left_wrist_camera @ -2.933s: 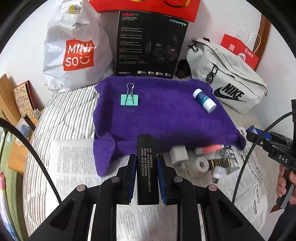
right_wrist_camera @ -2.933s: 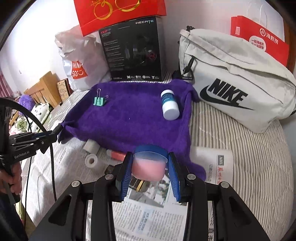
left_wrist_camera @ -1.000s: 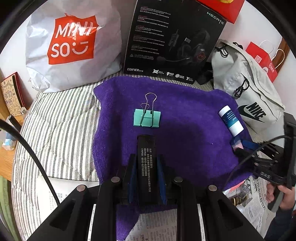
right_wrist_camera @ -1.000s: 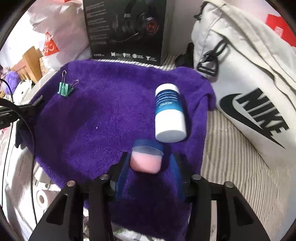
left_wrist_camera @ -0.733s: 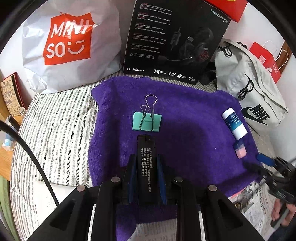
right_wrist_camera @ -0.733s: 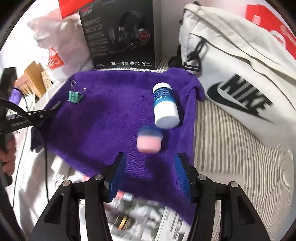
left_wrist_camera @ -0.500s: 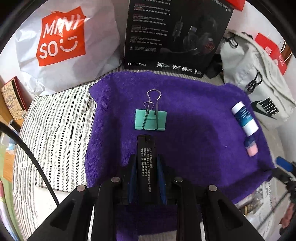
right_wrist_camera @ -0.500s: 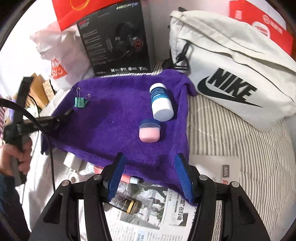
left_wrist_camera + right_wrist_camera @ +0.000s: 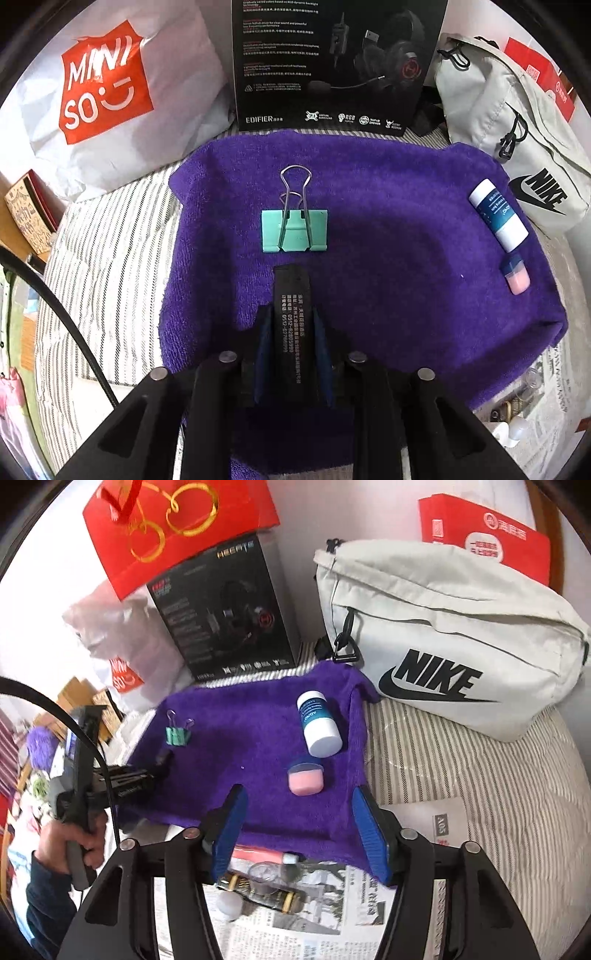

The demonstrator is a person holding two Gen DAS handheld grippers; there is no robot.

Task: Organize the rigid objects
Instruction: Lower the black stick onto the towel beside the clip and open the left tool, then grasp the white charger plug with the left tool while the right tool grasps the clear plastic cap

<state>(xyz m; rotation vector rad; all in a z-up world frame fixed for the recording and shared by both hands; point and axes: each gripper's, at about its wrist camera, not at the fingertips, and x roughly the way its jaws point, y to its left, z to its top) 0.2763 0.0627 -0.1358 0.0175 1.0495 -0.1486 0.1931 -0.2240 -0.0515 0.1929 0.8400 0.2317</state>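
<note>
A purple towel (image 9: 388, 258) lies spread on the striped bed. On it lie a green binder clip (image 9: 294, 230), a white bottle with a blue label (image 9: 498, 216) and a pink jar with a blue lid (image 9: 516, 276). My left gripper (image 9: 291, 310) is low over the towel just behind the clip. A black stick with white print (image 9: 291, 284) lies between its jaws. The jaws are opening and a thin gap shows at the pads. My right gripper (image 9: 297, 797) hangs above the towel's near edge. Its jaws are opening with nothing between them, and the pink jar (image 9: 306, 780) lies just beyond.
A Miniso bag (image 9: 103, 99), a black headset box (image 9: 332, 62) and a white Nike bag (image 9: 443, 657) stand along the back. In front of the towel, a newspaper (image 9: 295, 923) bears a pink tube (image 9: 258, 853) and several small items. A person's hand (image 9: 74, 834) holds the left gripper.
The right gripper let go of the pink jar on the towel beside the white bottle, then drew back and up with jaws widening. The left gripper crept toward the clip and loosened on the stick.
</note>
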